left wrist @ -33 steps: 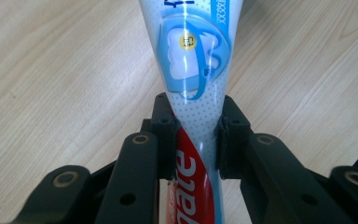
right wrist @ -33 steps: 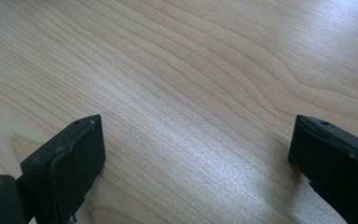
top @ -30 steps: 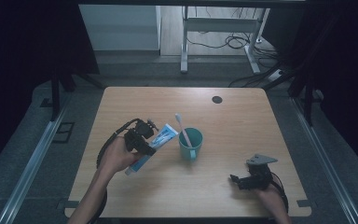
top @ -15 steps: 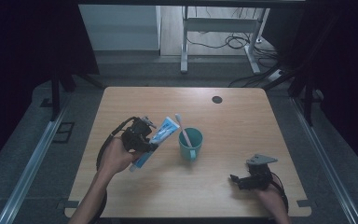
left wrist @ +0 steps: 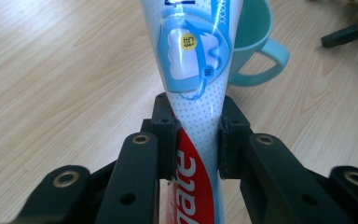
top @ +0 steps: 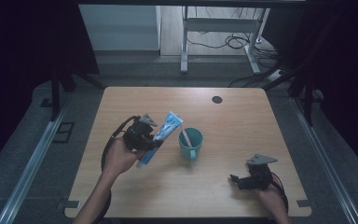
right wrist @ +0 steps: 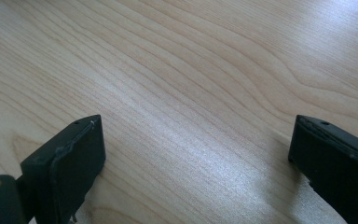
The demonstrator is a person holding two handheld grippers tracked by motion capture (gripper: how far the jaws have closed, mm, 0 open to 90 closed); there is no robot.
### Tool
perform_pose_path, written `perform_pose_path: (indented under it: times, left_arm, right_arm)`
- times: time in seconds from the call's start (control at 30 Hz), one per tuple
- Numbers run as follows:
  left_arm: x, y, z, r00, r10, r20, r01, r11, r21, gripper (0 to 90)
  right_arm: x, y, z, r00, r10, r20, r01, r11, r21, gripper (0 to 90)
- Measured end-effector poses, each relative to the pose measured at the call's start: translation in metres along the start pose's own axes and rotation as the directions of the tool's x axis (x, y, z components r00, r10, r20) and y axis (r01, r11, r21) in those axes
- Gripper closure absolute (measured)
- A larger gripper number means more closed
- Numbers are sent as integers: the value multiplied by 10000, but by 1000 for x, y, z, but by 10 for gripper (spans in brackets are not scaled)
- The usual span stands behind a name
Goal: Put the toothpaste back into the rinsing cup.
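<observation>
Two grippers are mine. From the high view, my left gripper holds a toothpaste tube above the left half of the tabletop, the tube's long axis slanting up and to the right so its far end hangs just beside the rim of the teal cup. A pink toothbrush leans inside that cup. My right gripper rests near the right front edge, well apart from the cup, so the left is clearly the nearer one.

In the left gripper view, my fingers pinch the tube at its waist, and it runs straight ahead toward the cup, whose handle points right.

In the right gripper view, my fingers are spread wide over bare wood, holding nothing.

I judge the cup lies just beyond the tube's far end.
</observation>
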State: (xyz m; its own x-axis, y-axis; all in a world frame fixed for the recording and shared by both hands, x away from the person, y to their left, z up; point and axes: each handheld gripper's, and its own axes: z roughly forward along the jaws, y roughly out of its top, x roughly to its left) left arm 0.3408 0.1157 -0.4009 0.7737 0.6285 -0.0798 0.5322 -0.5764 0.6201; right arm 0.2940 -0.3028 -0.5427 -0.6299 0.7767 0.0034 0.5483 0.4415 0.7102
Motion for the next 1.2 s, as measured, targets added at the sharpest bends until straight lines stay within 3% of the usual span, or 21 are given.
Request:
perform_pose_path:
  times: [0.57, 1.2]
  left_arm:
    - [-13, 16, 2, 9997, 157, 160, -135, 9918, -1274, 730]
    - [-22, 36, 12, 9994, 210, 262, -160, 9835, -1802, 729]
  right_arm:
    - [0, 0, 0, 10000, -12, -6, 12, 10000, -3, 34]
    - [0, 0, 0, 10000, 1, -7, -1, 10000, 3, 34]
